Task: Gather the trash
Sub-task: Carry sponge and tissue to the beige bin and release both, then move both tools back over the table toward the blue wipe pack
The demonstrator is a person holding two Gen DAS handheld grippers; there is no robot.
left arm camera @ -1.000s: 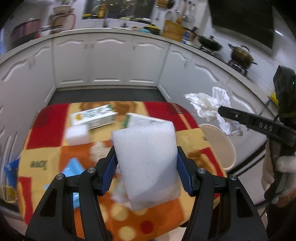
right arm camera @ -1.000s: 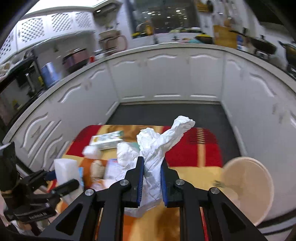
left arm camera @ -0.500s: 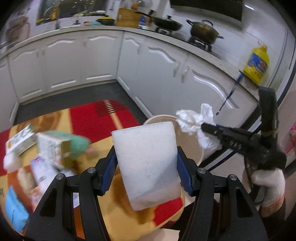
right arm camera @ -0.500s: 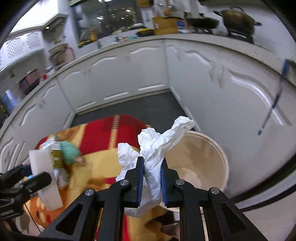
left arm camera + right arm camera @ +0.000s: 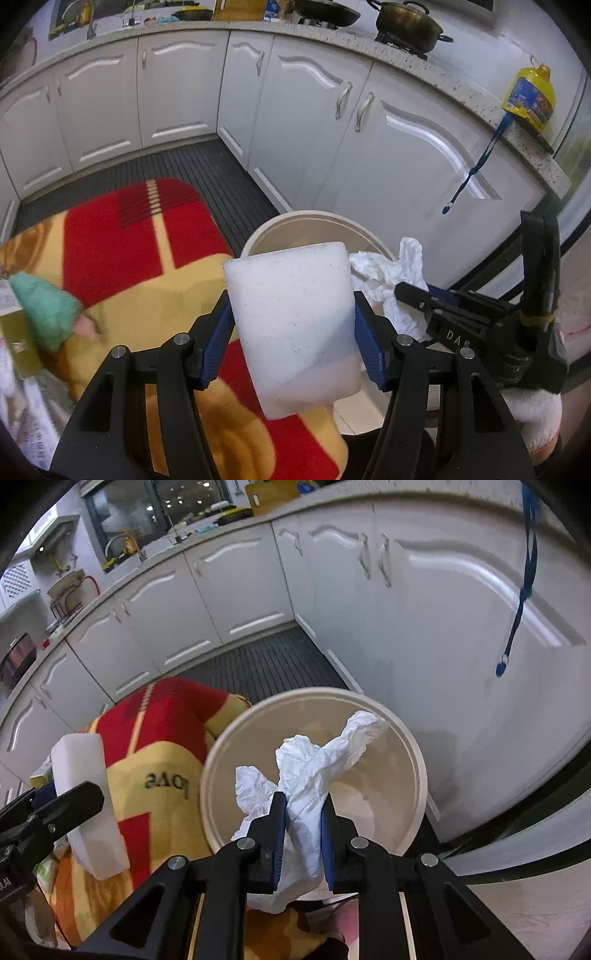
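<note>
Where dark ribbed flooring (image 5: 207, 173) meets white cabinets (image 5: 177, 85), a patterned cloth (image 5: 122, 236) lies.

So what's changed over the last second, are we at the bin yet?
Both hand-held grippers swung away from the table toward the bin. The right hand-held gripper now holds the crumpled tissue over its opening; the left hand-held gripper brings the white foam block near its rim. Neither grip has changed and nothing was dropped.

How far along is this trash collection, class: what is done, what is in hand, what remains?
Done: nothing clearly; the bin looks empty, though tissue hides part of it. In hand: the right gripper holds crumpled tissue over the bin; the left gripper clamps a white foam block near its rim. Left: dropping both, then the clutter on the table.
</note>
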